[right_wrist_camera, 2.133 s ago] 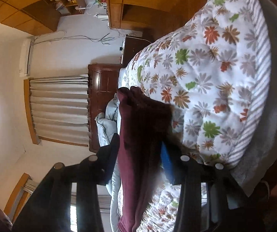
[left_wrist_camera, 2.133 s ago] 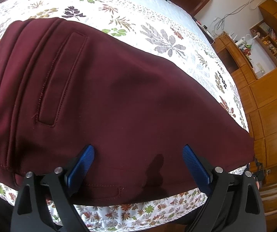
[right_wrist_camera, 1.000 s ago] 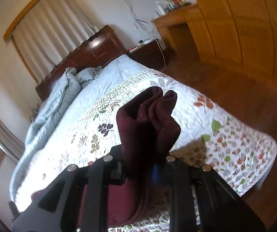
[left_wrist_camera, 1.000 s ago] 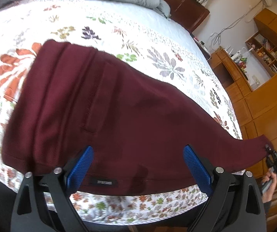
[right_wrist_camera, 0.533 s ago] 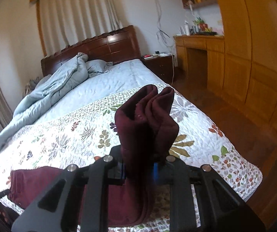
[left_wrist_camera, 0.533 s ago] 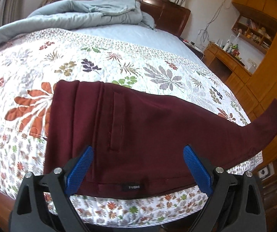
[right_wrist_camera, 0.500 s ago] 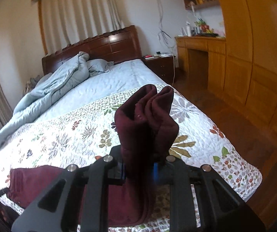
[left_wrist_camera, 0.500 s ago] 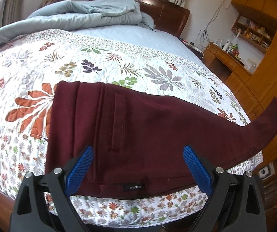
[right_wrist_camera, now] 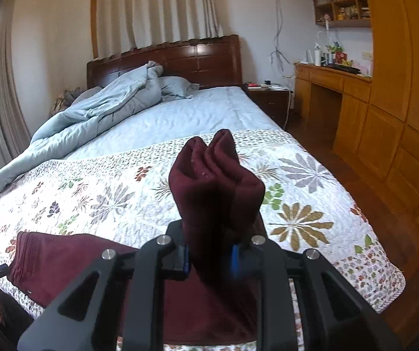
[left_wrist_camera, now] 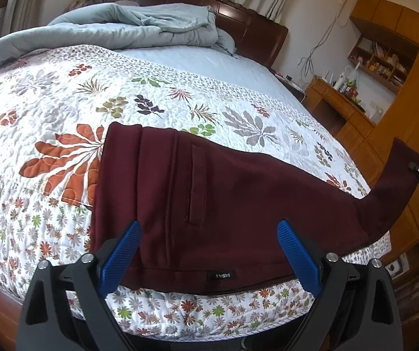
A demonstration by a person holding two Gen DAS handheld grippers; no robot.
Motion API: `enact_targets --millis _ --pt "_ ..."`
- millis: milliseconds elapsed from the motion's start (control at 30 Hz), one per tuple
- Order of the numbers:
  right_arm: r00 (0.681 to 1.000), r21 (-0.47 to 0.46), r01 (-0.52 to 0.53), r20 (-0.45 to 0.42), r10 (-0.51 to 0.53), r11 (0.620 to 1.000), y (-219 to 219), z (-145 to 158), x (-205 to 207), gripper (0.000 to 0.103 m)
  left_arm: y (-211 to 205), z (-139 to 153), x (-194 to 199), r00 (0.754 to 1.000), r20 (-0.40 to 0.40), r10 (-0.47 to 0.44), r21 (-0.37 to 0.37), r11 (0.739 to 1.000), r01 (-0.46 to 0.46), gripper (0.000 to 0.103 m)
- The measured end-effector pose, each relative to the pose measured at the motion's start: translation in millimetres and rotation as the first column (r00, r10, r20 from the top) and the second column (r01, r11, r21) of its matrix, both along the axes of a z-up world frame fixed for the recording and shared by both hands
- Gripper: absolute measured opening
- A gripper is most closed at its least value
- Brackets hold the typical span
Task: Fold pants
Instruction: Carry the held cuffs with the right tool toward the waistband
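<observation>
Right tongs clamped on the bunched leg ends of the pants, cuffs poking up at frame centre of the right wrist view. Left tongs wide open, nothing between the pads, hovering over the waistband at lower centre. Pants lie across the near edge of the bed, leg lifted at far right. Risk, I'd say: nothing pins the waistband, so carrying the legs over may drag the whole garment; thick bunch could slip out. Versus two seconds ago: right tongs have rolled upright, leg raised, left pulled back.
</observation>
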State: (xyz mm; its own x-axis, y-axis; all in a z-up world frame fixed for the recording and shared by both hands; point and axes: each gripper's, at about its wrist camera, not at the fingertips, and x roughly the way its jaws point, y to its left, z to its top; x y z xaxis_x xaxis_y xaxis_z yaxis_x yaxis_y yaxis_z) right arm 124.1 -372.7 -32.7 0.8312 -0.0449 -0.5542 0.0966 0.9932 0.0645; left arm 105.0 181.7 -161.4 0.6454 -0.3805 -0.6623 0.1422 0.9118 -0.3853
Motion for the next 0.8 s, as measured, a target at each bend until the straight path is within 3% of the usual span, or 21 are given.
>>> enact_targets --millis 200,467,700,800 --pt "0.998 -0.054 -0.053 -0.02 0.052 0.997 38.4 -5.9 10.4 0.019 5.9 -3.7 -3.2 1.0 0.004 -0.008 -0.025 1.0 0.008 0.095" --pt "0.988 -0.206 -0.146 -0.082 0.131 0.968 97.3 -29.9 21.9 0.018 11.5 -6.8 -5.2 1.0 0.002 -0.01 -0.058 0.998 0.01 0.095" --pt "0.973 -0.351 -0.224 -0.137 0.187 0.909 142.7 -59.3 26.6 0.018 14.8 -7.5 -6.1 1.0 0.001 -0.012 -0.084 0.996 0.012 0.095" --pt "0.965 -0.439 -0.258 -0.157 0.209 0.861 163.3 -73.9 26.2 0.018 17.9 -8.0 -6.1 1.0 0.001 -0.006 -0.1 0.995 0.006 0.095"
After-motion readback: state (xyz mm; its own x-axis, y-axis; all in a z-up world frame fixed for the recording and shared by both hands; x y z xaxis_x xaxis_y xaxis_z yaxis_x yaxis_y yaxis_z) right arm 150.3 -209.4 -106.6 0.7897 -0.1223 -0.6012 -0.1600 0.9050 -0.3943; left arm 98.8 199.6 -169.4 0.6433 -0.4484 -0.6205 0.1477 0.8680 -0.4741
